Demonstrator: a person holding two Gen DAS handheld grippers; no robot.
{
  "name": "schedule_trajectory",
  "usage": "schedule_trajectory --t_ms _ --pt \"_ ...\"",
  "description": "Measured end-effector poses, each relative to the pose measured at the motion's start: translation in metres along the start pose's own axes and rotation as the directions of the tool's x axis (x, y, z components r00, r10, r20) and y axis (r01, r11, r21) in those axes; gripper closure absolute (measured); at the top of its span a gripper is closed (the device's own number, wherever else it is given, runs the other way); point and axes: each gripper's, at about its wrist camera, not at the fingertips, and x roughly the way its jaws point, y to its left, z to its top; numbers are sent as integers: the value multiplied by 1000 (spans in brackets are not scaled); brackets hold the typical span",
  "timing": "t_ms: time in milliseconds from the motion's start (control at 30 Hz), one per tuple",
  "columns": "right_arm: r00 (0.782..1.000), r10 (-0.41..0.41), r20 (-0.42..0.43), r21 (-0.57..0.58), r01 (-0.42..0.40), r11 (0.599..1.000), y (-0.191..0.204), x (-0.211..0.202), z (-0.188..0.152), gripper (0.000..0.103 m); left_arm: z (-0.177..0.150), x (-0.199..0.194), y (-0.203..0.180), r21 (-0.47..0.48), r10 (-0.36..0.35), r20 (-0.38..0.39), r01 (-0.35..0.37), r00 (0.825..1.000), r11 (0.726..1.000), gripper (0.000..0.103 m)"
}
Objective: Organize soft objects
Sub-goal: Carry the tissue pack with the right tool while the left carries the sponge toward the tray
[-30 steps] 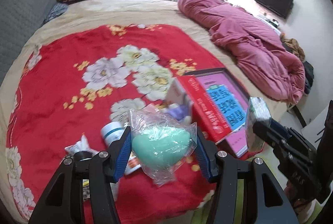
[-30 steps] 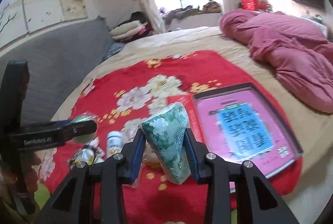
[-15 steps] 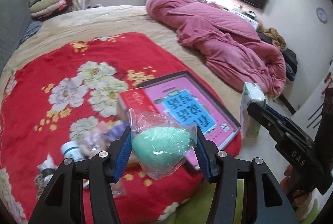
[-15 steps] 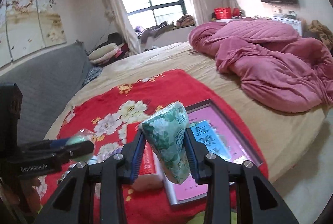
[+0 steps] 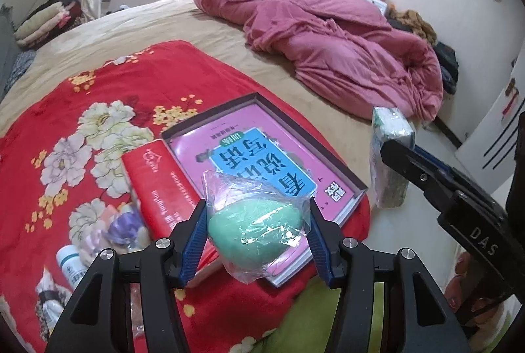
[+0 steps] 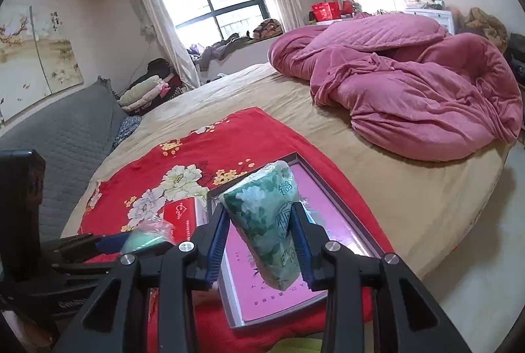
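My left gripper (image 5: 257, 233) is shut on a green sponge in a clear plastic bag (image 5: 256, 230), held above the near corner of an open box with a pink and blue book (image 5: 259, 162). My right gripper (image 6: 262, 241) is shut on a green floral tissue pack (image 6: 269, 221), held above the same box (image 6: 331, 221). The tissue pack also shows in the left wrist view (image 5: 388, 152), to the right of the box. The sponge shows at the left of the right wrist view (image 6: 144, 239).
A red box (image 5: 160, 188) lies left of the open box on a red floral blanket (image 5: 82, 110). A white bottle (image 5: 70, 264), a purple soft item (image 5: 123, 228) and packets lie at the near left. A pink quilt (image 5: 328, 37) is heaped at the bed's far right.
Both grippers have swung right with their loads, from over the blanket's clutter to over the open box. Both stay shut.
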Motion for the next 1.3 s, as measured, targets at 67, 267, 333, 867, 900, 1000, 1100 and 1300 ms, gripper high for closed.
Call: schedule_trajectory --t_ms 67,267,333,867,900,1000,1100,1300 --pt "1000 -1 -10 11 1 1000 -7 5 -1 65 2 9 -4 6 -2 -12 2 1000 1000 45" --pt "998 -27 -59 28 29 999 -25 24 -3 65 2 46 -21 40 -10 -70 13 998 999 45" --pt "997 -38 -68 30 40 999 -31 30 -5 65 1 58 -29 65 -6 -89 11 996 998 45" --pt "960 -133 -246 17 141 990 -68 102 -24 65 -12 125 -57 181 36 -212 3 977 984 45" --pt "955 -141 -260 18 150 988 -70 108 -28 65 -13 127 -57 185 39 -213 1 976 983 45" --pt "943 -156 -294 26 171 985 -75 117 -34 65 -15 131 -55 171 34 -222 5 974 985 45" --pt "937 -167 -308 28 184 982 -80 123 -39 65 -18 135 -54 174 36 -230 5 972 985 45" --pt "933 -164 -322 27 183 983 -81 131 -40 63 -19 141 -52 167 37 -240 4 970 986 45"
